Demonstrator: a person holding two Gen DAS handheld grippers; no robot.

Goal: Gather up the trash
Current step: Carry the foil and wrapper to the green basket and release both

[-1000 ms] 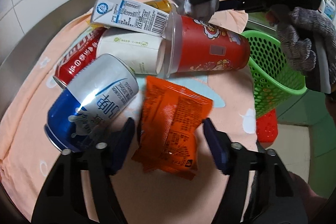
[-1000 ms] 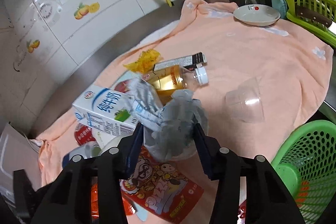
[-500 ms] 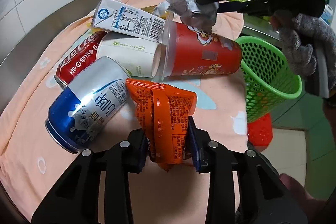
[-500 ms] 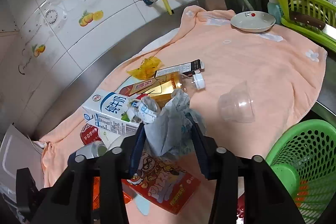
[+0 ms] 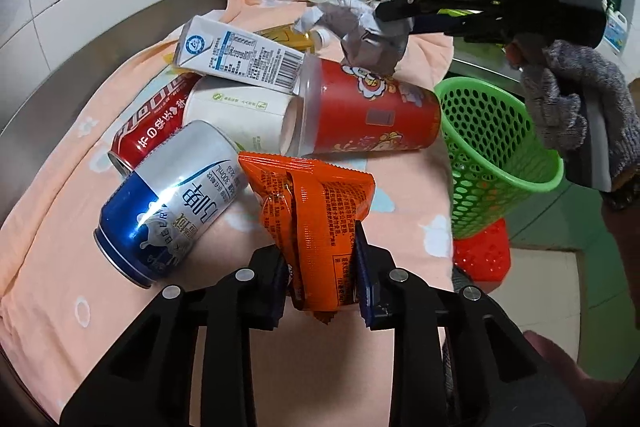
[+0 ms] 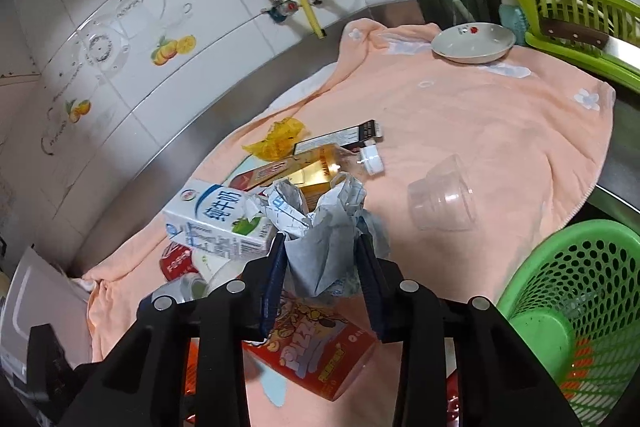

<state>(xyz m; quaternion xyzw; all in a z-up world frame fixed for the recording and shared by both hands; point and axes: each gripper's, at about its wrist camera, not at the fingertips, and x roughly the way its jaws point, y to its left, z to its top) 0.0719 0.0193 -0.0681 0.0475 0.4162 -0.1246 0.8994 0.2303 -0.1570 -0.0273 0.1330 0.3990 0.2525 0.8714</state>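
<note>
My left gripper [image 5: 322, 277] is shut on an orange snack packet [image 5: 316, 223] and holds it just above the peach towel [image 5: 52, 267]. My right gripper [image 6: 324, 279] is shut on a crumpled grey wrapper [image 6: 324, 239], lifted above the pile; it also shows in the left wrist view [image 5: 372, 35]. On the towel lie a blue-and-silver can [image 5: 172, 203], a red can [image 5: 148, 123], a white paper cup [image 5: 240, 115], a red cup [image 5: 368, 115], a milk carton [image 5: 240, 55], and a clear plastic cup [image 6: 444, 203]. A green mesh basket [image 5: 492, 155] [image 6: 592, 291] stands off the towel's right edge.
A tea bottle [image 6: 320, 167], a yellow wrapper [image 6: 280, 137] and a dark box [image 6: 344, 139] lie behind the carton. A white dish [image 6: 472, 43] and a green dish rack [image 6: 576, 15] with knives stand at the back. Tiled wall with pipes lies behind.
My left gripper closed on the orange packet and raised it slightly. My right gripper lifted the grey wrapper higher and moved toward the basket.
</note>
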